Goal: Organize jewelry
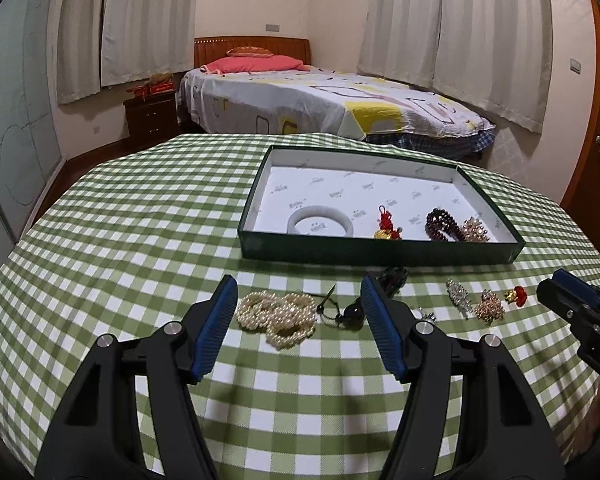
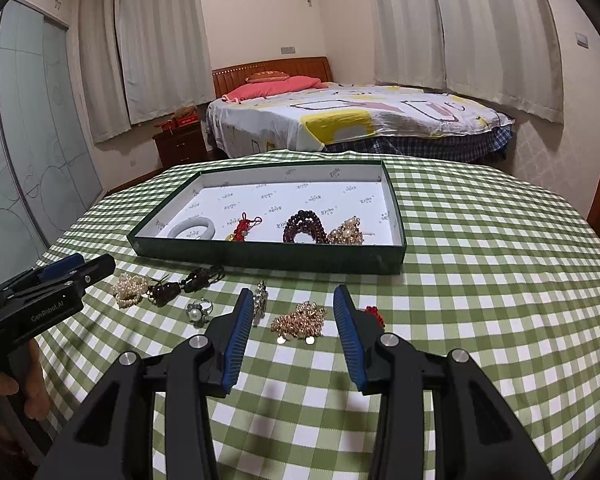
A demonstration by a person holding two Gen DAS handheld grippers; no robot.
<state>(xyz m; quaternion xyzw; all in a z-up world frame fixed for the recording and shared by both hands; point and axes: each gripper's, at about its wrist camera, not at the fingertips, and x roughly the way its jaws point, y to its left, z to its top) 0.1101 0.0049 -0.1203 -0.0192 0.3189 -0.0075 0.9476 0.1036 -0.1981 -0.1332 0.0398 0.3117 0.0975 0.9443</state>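
Observation:
On the green checked cloth lie a pearl necklace, a dark bead pendant, a pearl ring, a silver brooch, a gold brooch and a red charm, half hidden by a finger. My left gripper hovers open with the pearls lying between its fingers. My right gripper is open too, framing the gold brooch without touching it. Beyond them a green tray holds a white bangle, a red knot charm, a dark red bead bracelet and another gold brooch.
A dark cord bracelet lies just in front of the tray's near wall. A hand grips the left tool's handle at the table's left edge. A bed and a nightstand stand beyond the round table.

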